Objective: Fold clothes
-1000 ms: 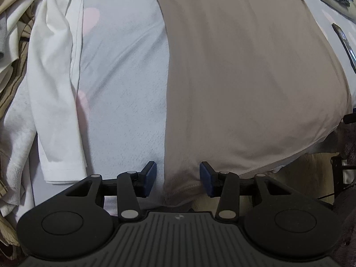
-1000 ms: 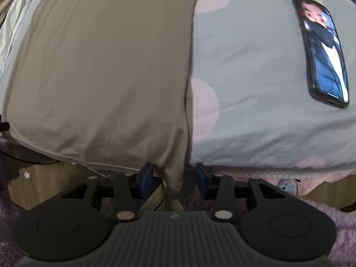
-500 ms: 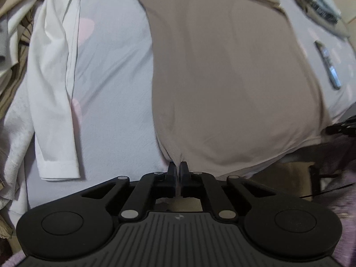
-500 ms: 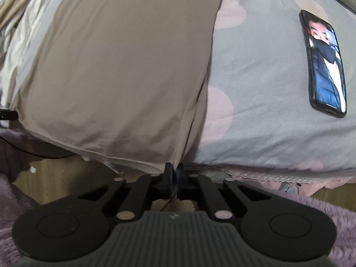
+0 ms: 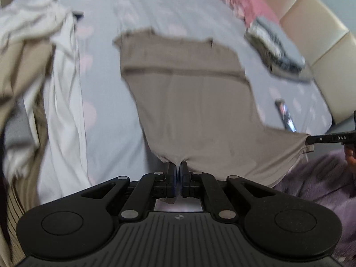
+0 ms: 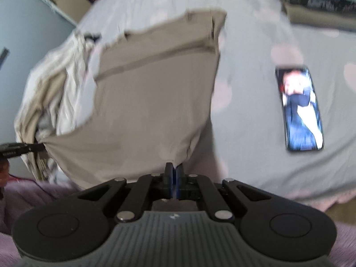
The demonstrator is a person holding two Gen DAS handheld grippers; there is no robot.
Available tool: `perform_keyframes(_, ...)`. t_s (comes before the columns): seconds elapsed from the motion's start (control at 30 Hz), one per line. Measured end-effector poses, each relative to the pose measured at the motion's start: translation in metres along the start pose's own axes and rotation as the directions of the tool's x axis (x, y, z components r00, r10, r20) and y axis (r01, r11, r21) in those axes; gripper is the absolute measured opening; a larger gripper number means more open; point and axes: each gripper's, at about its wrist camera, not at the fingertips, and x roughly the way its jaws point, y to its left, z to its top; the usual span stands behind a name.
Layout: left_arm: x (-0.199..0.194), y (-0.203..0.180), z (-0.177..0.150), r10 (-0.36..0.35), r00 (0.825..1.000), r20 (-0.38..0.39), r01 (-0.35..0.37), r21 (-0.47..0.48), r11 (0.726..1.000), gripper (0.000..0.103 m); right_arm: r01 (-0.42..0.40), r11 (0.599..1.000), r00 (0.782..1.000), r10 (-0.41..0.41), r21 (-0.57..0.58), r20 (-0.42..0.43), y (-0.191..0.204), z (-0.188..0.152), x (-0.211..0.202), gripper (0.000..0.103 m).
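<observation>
Holding the taupe shirt [image 5: 200, 102] by its two near hem corners is the step in hand: left gripper [image 5: 177, 173] is pinched tight on the hem corner on its side, right gripper [image 6: 174, 173] likewise on the other corner, w/ cloth caught between the pads in both wrist views. Shirt's near half hangs lifted off the bed sheet [image 5: 106, 93]; its far half, w/ what looks like the folded-in sleeve band, lies on the sheet toward the headboard side.

To do it well, I'd judge: keep both corners level and the hem taut btwn them so no sag or twist, carry the hem over to the far edge, line up corners w/ the shoulders, lower before letting go. Thin knit prob. slips, so pinch must hold.

Around the shirt, big to small: heap of pale and tan clothes [image 5: 26, 71] plus a white garment [image 5: 64, 111] left of the shirt; pink blanket [image 5: 242, 2] and a folded grey stack [image 5: 276, 44] beyond its far right corner; phone [image 6: 300, 109], screen lit, on the sheet right of the shirt. Phone is near but apart from the cloth; a wide swing could drag over it. White garment lies just beside the shirt's left edge, could snag. Frames are blurred, fine detail unclear.
</observation>
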Motion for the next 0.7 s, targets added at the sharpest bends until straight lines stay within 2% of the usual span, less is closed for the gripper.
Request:
perform_keyframes(0.17, -0.012, 0.009, 0.054, -0.003, 0.994, 0.109, 0.003, 0.004, 1.000, 0.001, -0.009, 1.000, 0.992, 0.010, -0.010, 0.123, 0.000, 0.055, -0.020, 0.002)
perform_keyframes(0.27, 0.000, 0.014, 0.090, 0.009, 0.991, 0.136, -0.009, -0.004, 1.000, 0.001, -0.012, 1.000, 0.983, 0.012, -0.005, 0.184, -0.002, 0.088, -0.019, 0.002)
perform_keyframes(0.47, 0.035, 0.044, 0.151, 0.040, 0.989, 0.143, -0.035, -0.041, 0.999, 0.001, -0.008, 1.000, 0.970, 0.005, 0.013, 0.242, -0.008, 0.162, 0.001, 0.002)
perform_keyframes(0.7, 0.095, 0.077, 0.210, 0.046, 0.992, 0.120, -0.035, -0.089, 0.995, 0.001, 0.025, 0.997, 0.972, -0.041, 0.073, 0.231, -0.028, 0.238, 0.058, 0.002)
